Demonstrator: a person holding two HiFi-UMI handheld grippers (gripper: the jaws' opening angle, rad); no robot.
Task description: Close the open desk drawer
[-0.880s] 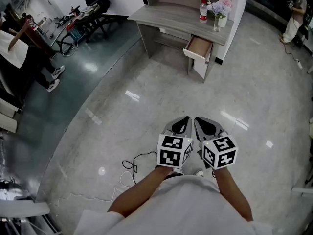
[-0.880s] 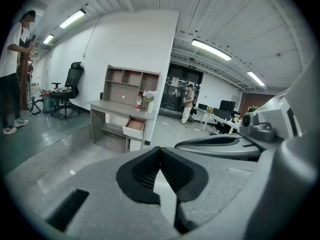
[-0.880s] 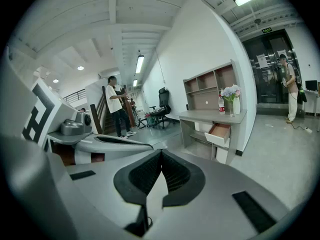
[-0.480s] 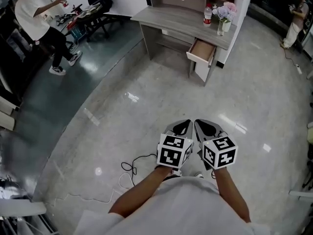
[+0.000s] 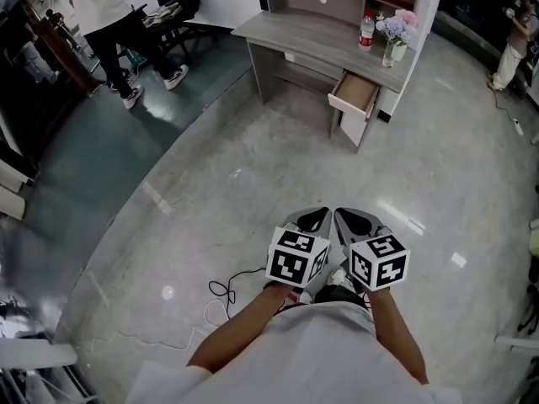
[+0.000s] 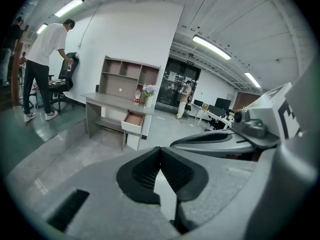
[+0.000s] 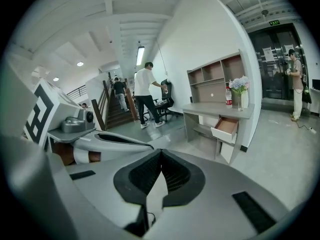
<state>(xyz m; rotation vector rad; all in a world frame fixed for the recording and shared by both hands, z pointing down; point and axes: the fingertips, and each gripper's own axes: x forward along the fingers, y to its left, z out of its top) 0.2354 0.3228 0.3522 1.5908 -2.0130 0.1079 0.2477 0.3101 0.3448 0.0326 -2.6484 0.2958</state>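
The grey desk (image 5: 313,32) stands far ahead at the top of the head view. Its wooden drawer (image 5: 357,93) is pulled out at the desk's right end. The drawer (image 6: 133,119) also shows small and distant in the left gripper view, and the same drawer (image 7: 226,126) in the right gripper view. My left gripper (image 5: 314,218) and right gripper (image 5: 351,217) are held side by side close to my body, well short of the desk. The jaws of both are pressed together with nothing between them. Each points slightly downward toward the desk.
A bottle (image 5: 367,30) and a vase of flowers (image 5: 396,32) stand on the desk's right end. A person (image 5: 118,11) stands at the upper left beside a chair. A black cable (image 5: 227,283) lies on the floor near my left arm. Another person (image 5: 512,53) stands at the far right.
The desk sits a little higher and further right in the head view. The person at the upper left has walked rightward. Both grippers keep their place and stay shut.
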